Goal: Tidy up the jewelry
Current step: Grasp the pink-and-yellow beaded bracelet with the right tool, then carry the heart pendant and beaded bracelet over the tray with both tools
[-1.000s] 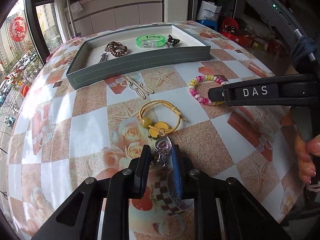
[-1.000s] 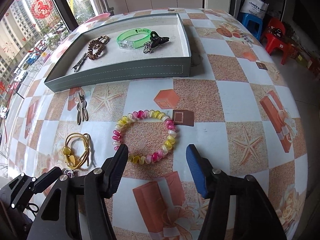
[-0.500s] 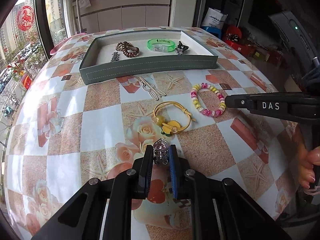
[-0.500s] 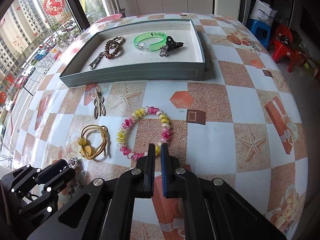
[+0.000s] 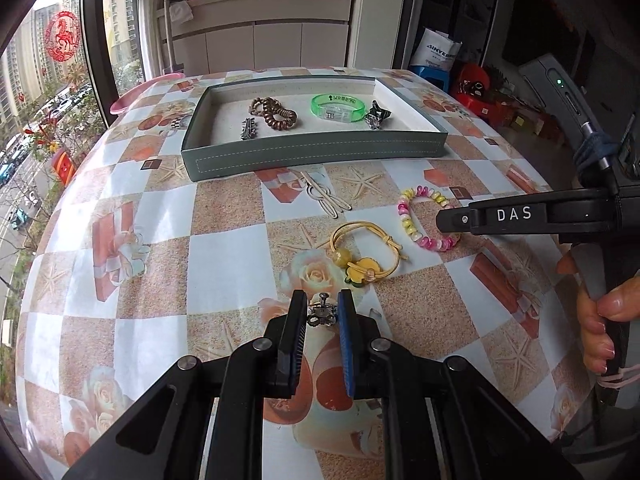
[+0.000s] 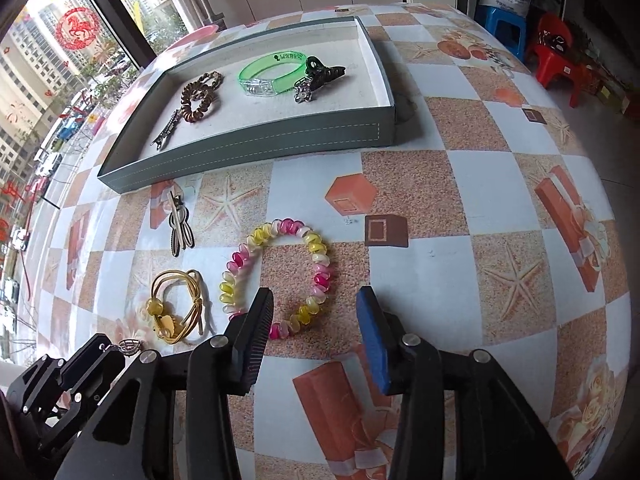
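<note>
My left gripper [image 5: 322,308] is shut on a small silver claw clip [image 5: 322,314] and holds it just above the tablecloth. From the right wrist view the clip [image 6: 130,345] shows at the tip of that gripper. My right gripper [image 6: 314,312] hangs over the pink and yellow spiral bracelet [image 6: 280,276]; its jaws are opening, with the near arc of the bracelet between them and untouched. A yellow cord bracelet [image 5: 368,256] and a beige hair clip [image 5: 326,198] lie loose on the table. The grey tray [image 5: 316,156] sits beyond them.
In the tray lie a brown spiral hair tie [image 5: 276,114], a green bangle [image 5: 338,106], a black claw clip [image 5: 376,114] and a silver clip [image 5: 249,128]. A person's hand [image 5: 600,320] holds the right gripper's handle. The round table drops off on all sides.
The left gripper closed on the silver clip and lifted it off the table. The right gripper shut above the spiral bracelet, then opened again.
</note>
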### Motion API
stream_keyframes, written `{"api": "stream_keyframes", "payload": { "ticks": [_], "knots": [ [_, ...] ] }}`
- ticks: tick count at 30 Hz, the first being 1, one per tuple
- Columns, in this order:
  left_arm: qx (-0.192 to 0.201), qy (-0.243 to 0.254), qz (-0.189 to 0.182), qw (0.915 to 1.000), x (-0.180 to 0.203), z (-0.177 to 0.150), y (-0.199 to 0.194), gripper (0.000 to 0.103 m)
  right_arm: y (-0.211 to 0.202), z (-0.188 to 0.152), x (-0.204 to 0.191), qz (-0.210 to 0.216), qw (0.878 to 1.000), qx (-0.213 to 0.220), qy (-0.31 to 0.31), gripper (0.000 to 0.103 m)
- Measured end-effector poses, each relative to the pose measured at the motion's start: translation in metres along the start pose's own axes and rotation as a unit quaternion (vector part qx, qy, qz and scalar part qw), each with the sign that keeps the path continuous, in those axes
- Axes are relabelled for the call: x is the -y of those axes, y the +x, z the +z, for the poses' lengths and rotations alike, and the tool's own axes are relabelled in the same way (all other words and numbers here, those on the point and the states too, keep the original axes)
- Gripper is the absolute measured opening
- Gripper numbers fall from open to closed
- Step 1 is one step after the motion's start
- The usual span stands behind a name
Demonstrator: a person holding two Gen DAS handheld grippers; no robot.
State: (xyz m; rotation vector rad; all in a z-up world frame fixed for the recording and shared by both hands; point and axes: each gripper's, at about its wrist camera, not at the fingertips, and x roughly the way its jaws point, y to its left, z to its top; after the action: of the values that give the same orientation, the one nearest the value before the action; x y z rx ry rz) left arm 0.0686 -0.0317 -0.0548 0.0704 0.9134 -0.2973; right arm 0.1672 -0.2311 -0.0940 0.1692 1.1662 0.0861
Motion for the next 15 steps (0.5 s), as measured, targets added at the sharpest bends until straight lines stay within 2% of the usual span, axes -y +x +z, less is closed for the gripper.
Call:
{"api": "stream_keyframes", "payload": {
  "ticks": [3,4,5,6,15],
  "knots": [
    [0.001,-0.004,-0.001,1.0,-0.003,0.001,-0.001,0.029,0.006,0.001,-0.02,-0.058,0.997,-0.011,-0.053,0.046],
    [0.002,-0.005,-0.001,1.0,-0.004,0.001,-0.001,0.029,0.006,0.0,-0.025,-0.064,0.996,-0.009,-0.067,0.035],
    [0.004,-0.006,-0.002,1.0,-0.005,0.002,-0.002,0.029,0.006,0.0,-0.028,-0.055,0.996,-0.01,-0.072,0.018],
    [0.005,-0.007,-0.003,1.0,-0.006,0.002,-0.002,0.029,0.005,-0.001,-0.029,-0.052,0.996,-0.011,-0.072,0.01],
    [0.017,-0.012,-0.003,0.9998,-0.013,0.004,-0.01,0.029,-0.016,-0.016,-0.016,-0.03,0.998,0.021,-0.06,0.009]
  ]
}}
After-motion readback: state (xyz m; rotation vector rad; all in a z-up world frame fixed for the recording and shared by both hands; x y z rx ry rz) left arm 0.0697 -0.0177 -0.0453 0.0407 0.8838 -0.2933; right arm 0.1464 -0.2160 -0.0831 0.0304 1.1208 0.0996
